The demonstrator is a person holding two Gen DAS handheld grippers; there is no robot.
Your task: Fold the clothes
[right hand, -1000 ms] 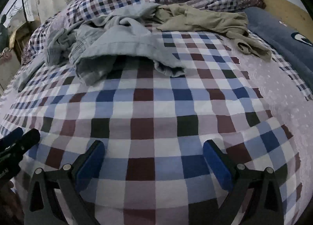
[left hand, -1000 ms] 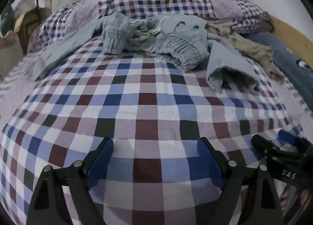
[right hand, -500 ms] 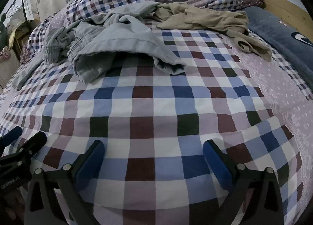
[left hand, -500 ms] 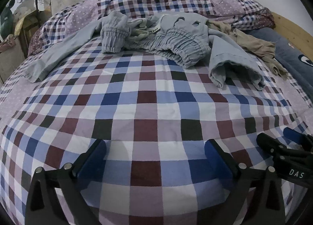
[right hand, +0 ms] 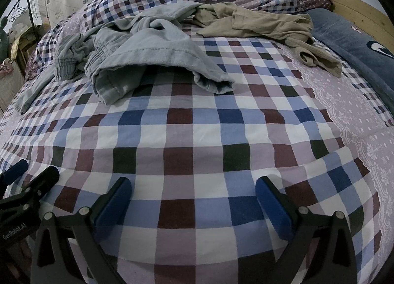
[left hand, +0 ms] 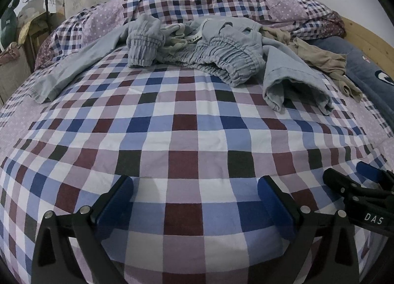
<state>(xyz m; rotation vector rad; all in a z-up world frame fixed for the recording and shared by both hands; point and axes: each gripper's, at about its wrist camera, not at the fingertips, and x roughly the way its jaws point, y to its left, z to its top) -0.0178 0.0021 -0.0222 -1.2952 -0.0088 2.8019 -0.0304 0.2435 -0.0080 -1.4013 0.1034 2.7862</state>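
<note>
Left claw [left hand: 195, 197] opened wider; grey trousers [left hand: 216, 44] crumpled crosswise.

Left tool [left hand: 195, 194] gapes over checked bedsheet [left hand: 182, 121], grey trousers [left hand: 221, 44] beyond

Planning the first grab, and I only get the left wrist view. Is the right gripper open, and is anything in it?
Observer: The right gripper is open, with only the checked bedsheet between its pads.
Operator: How much of the beige garment is there? I only see a strip.
Observer: The beige garment is spread wide across the far side, and its ribbed cuff trails toward the blue pillow.
Operator: Is it clear of the grey one?
Observer: No. The grey garment touches it at the far end, but I cannot tell which lies on top.
</note>
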